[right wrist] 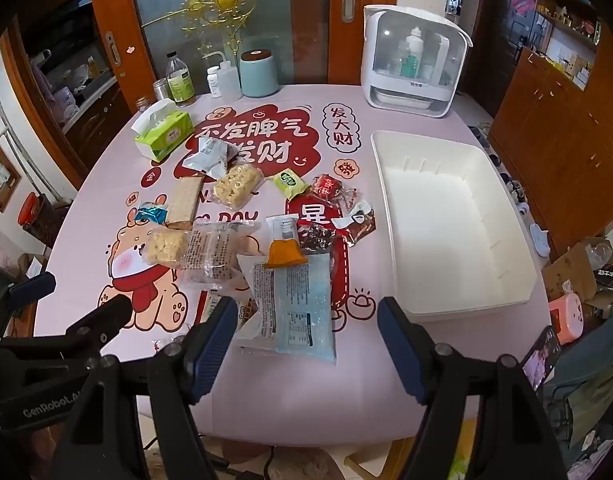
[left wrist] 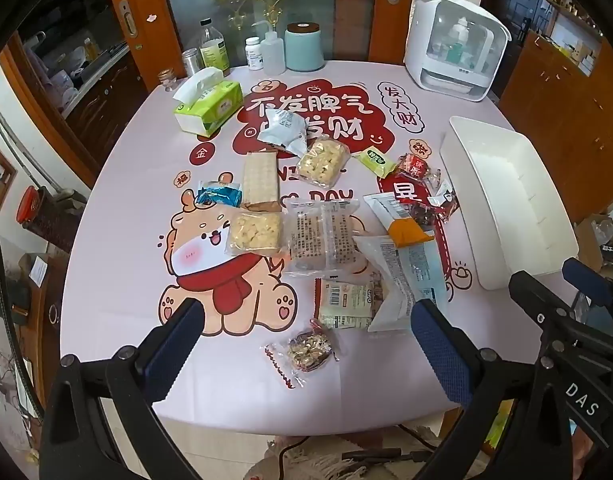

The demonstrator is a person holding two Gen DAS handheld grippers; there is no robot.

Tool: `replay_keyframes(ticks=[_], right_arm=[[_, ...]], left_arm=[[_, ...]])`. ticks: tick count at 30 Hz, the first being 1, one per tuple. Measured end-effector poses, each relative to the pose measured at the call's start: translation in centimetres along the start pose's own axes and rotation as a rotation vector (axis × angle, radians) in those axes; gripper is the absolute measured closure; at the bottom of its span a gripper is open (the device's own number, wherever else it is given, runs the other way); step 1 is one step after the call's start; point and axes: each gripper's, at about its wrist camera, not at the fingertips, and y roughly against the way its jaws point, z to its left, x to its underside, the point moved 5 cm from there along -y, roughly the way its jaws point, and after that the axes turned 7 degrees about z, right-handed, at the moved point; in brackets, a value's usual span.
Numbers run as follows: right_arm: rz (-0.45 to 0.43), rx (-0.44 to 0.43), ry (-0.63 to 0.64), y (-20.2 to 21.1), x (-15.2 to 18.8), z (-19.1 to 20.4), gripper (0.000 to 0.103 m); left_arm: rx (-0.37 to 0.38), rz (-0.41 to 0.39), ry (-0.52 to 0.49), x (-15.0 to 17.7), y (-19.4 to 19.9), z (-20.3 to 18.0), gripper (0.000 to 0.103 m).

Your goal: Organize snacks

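Note:
Several wrapped snacks lie scattered on the pink printed tablecloth (left wrist: 118, 280): a cracker pack (left wrist: 260, 180), a puffed rice bar (left wrist: 256, 234), a clear bread pack (left wrist: 322, 236), a blue-and-white packet (right wrist: 294, 304), and a small nut candy (left wrist: 308, 350). A white bin (right wrist: 454, 220) stands at the right with nothing in it. My left gripper (left wrist: 306, 336) hovers open above the nut candy at the table's near edge. My right gripper (right wrist: 306, 340) hangs open over the near end of the blue-and-white packet, touching nothing. Each gripper shows at the edge of the other's view.
A green tissue box (left wrist: 208, 108), bottles (left wrist: 214, 50), a teal canister (left wrist: 304, 48) and a white lidded appliance (left wrist: 454, 44) line the far side of the table. Wooden cabinets (right wrist: 566, 140) and cardboard boxes (right wrist: 574, 268) stand to the right. A cable lies on the floor below.

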Motion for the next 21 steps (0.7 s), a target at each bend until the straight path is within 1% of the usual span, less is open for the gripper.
replay_keyframes(ticks=[21], right_arm=[[0.006,-0.006,-0.003,-0.23,-0.13,-0.28,0.030]], left_arm=[[-0.010,0.004,-0.003,0.02,0.01,0.04,0.000]])
